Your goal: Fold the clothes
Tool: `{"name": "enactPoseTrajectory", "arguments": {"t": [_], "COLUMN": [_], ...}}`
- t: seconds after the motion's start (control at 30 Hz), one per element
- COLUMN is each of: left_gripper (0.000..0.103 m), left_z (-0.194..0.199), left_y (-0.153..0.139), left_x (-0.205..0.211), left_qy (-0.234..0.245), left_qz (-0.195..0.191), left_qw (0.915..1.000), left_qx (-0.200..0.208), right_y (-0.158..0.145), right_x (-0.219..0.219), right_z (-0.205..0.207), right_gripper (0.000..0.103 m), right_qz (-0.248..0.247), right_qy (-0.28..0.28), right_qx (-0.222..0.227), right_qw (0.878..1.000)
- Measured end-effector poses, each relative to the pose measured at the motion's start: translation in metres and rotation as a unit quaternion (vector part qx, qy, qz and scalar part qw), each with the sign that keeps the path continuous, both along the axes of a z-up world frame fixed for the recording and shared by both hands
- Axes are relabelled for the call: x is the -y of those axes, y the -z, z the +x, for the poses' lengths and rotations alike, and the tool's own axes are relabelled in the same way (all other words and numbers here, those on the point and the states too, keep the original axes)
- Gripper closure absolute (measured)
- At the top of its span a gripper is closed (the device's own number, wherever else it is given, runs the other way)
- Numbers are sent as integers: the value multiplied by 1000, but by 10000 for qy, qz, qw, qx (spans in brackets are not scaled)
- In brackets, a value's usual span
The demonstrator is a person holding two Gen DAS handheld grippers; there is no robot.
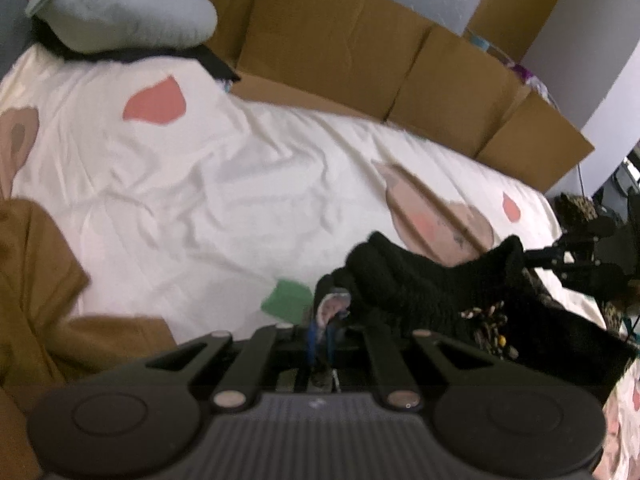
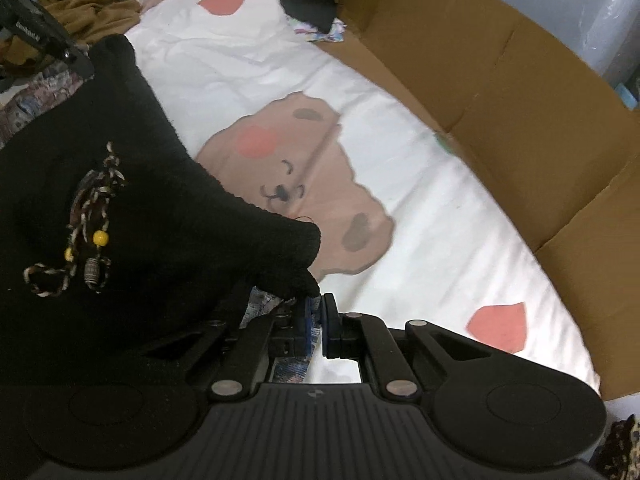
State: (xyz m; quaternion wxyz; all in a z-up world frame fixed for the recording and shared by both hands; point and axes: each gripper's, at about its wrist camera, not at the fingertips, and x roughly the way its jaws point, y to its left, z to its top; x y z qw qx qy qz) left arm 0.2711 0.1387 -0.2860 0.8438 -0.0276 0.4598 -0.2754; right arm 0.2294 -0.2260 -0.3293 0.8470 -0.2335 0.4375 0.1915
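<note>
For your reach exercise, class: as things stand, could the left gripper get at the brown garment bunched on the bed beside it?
Probably not yet. The left gripper is shut on the black knitted garment, which the right gripper also pinches. The brown garment lies close with bare bed sheet between, so only the occupied jaws prevent it.

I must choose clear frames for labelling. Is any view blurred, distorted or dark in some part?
Left wrist view: soft motion blur over the bed sheet and cardboard boxes; black garment shows little detail. Right wrist view: sharper, the beaded cord is crisp, blur toward the right edge. Both: fisheye bending, dark corners.
</note>
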Motion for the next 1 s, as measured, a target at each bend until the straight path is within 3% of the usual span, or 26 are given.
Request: {"name": "enactPoseTrajectory", "arguments": {"t": [0.1,0.23,0.37,0.43,0.5,0.53,0.6,0.7,0.83,1.0], "left_gripper": [98,98,94,87,74,65,60,60,60,62], "left_z": [7,20,28,29,28,28,27,32,39,48], "left_y": [-4,15,27,26,24,23,24,26,32,38], "left_x": [3,12,14,13,12,11,10,12,15,19], "left_qy": [-2,121,91,107,200,226,258,276,317,434], "left_qz": [-6,224,256,187,108,83,71,30,-160,-380], "left_qw": [9999,9995,9987,9986,9986,9986,9986,9985,9978,9960], "left_qx": [117,-163,-434,-480,-481,-481,-462,-464,-564,-681], "right_y": [-2,12,23,18,11,9,4,-1,6,27], "right_x": [3,5,24,32,39,42,47,54,60,57], "right_z": [6,18,33,34,32,32,33,41,56,61], "right_gripper": [102,101,96,91,74,72,68,60,56,51], "right_qz": [-123,-187,419,617,782,839,1052,1416,2011,2195], "right_qy": [157,378,691,797,830,833,898,973,987,807], "right_qx": [127,-5,-362,-385,-364,-347,-241,-168,-647,-1088], "right_qw": [9997,9991,9961,9942,9928,9924,9901,9850,9724,9662]}}
